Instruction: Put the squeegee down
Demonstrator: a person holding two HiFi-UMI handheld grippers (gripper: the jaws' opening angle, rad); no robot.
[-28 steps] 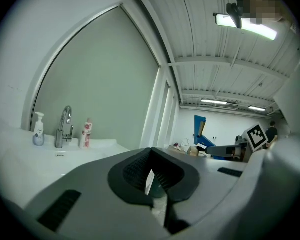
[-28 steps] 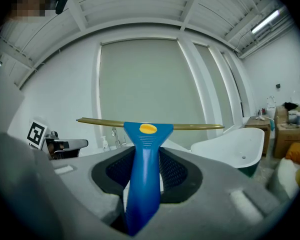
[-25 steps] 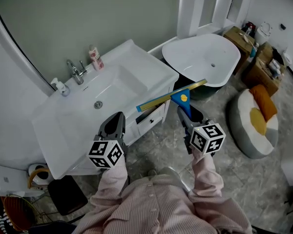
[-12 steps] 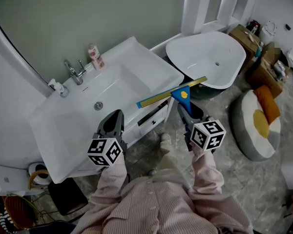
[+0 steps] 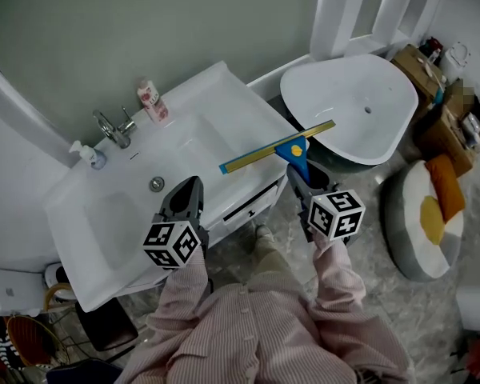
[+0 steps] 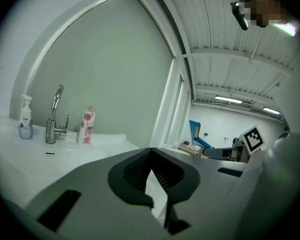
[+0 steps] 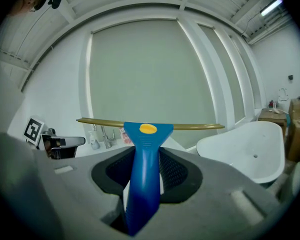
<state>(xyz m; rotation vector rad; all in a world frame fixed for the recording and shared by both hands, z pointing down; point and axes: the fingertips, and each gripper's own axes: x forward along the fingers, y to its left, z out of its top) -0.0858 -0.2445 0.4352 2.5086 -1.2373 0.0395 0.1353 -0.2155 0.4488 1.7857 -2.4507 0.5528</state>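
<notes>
The squeegee (image 5: 295,152) has a blue handle with a yellow dot and a long brass-coloured blade. My right gripper (image 5: 301,176) is shut on the handle and holds it upright, blade on top. In the head view the blade's left end hangs over the right front corner of the white vanity (image 5: 224,94). The right gripper view shows the handle (image 7: 142,154) standing between the pads of my right gripper (image 7: 146,159). My left gripper (image 5: 189,189) hovers over the vanity's front edge. Seen from its own view, this left gripper (image 6: 151,156) has its tips together and nothing in them.
A faucet (image 5: 112,126), a pink bottle (image 5: 150,98) and a soap dispenser (image 5: 84,154) stand at the back of the basin. A white bathtub (image 5: 352,106) lies to the right. A round cushion seat (image 5: 428,214) and cardboard boxes (image 5: 432,78) sit on the floor beyond.
Both grippers have moved forward toward the vanity. The squeegee blade now reaches over the vanity's right front corner. The grip on the handle is the same.
</notes>
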